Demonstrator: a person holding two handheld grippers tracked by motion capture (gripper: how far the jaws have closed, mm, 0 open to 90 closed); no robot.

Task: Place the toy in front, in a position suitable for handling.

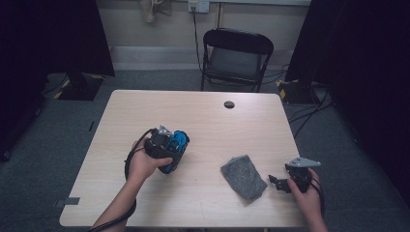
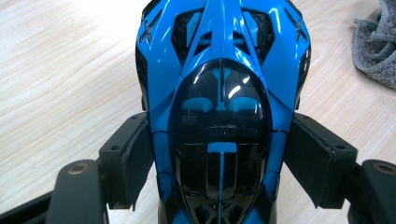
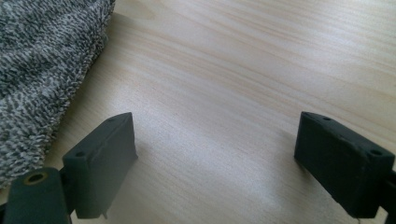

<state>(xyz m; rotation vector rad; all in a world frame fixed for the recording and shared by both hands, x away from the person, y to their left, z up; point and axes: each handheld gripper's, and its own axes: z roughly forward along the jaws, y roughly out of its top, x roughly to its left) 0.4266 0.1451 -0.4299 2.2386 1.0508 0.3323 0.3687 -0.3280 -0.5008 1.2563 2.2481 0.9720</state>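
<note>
One tool [image 2: 219, 158] clamps the blue toy car [image 2: 219, 93] above the table [image 1: 208, 111].

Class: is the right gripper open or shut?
Open: the right gripper has jaws standing wide apart over bare table, nothing between.

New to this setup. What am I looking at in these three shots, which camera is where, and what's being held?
No robot arm here: a person holds a handheld two-jaw gripper in each hand at a wooden table. The high view looks down from above the person's side. The other two cameras ride on the grippers and look along their black jaws.

The left gripper is clamped on a blue toy car; its gripper view shows both pads pressed against the car's sides. The right gripper is open with nothing between its jaws, just right of a grey cloth lying on the table. A black folding chair stands behind the table.
</note>
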